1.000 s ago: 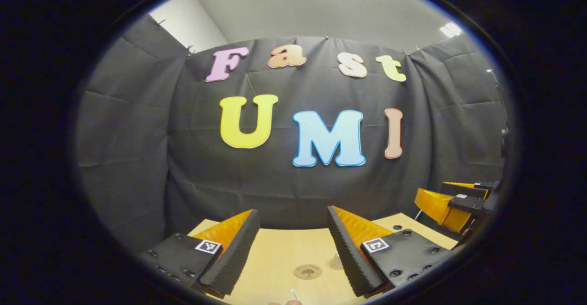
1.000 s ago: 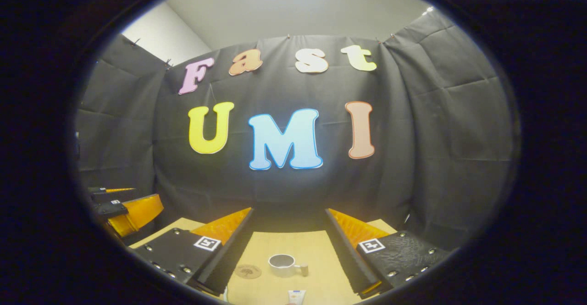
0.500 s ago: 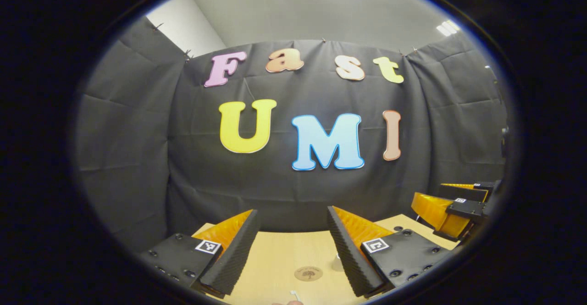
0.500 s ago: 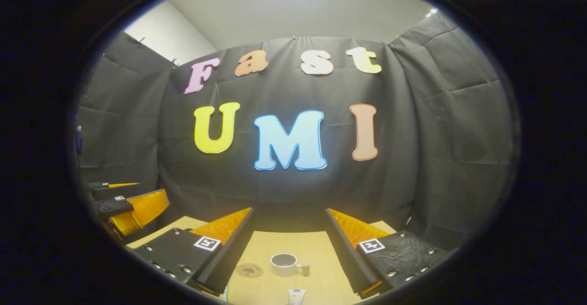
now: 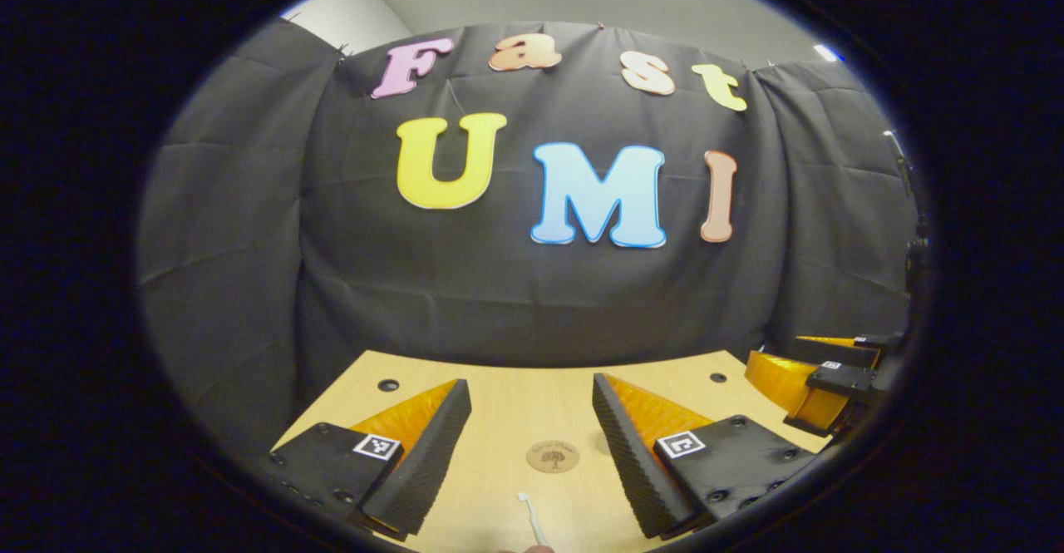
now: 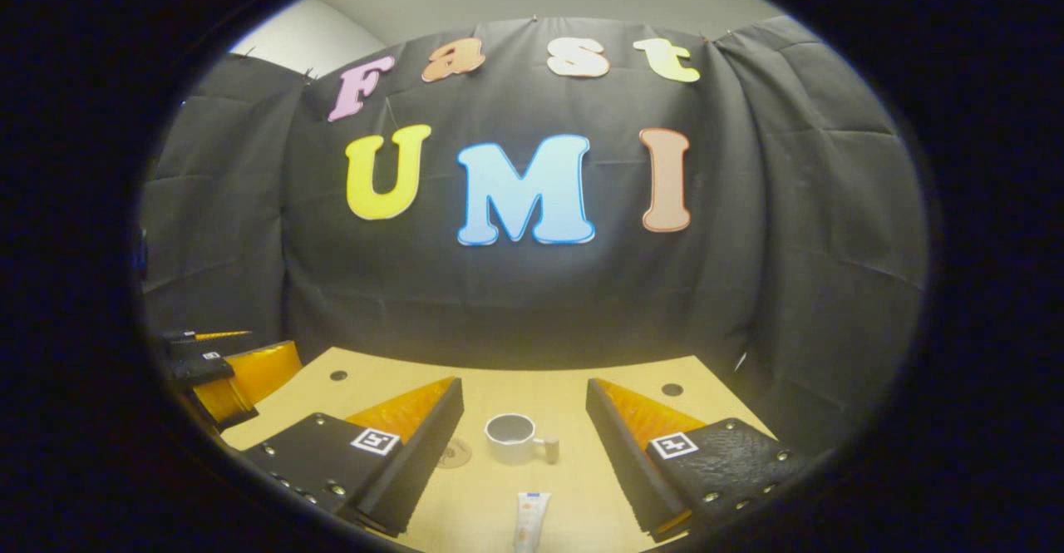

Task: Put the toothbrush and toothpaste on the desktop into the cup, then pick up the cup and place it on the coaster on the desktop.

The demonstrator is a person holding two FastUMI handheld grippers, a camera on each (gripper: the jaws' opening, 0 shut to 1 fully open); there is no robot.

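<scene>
In the left gripper view my left gripper is open above the wooden desktop. A round brown coaster lies between its fingers, and the white head of a toothbrush shows nearer to me. In the right gripper view my right gripper is open too. A white cup with a handle on its right stands upright between the fingers. A toothpaste tube lies on the desktop just in front of the cup. The coaster peeks out left of the cup.
The desktop ends at the black cloth wall behind. Small dark holes sit near its far corners. The other gripper hovers at the right edge of the left gripper view, and at the left edge of the right gripper view.
Both views have tilted downward, so more of the desktop, the toothbrush and the toothpaste tube shows. Both grippers stay open and hold nothing.
</scene>
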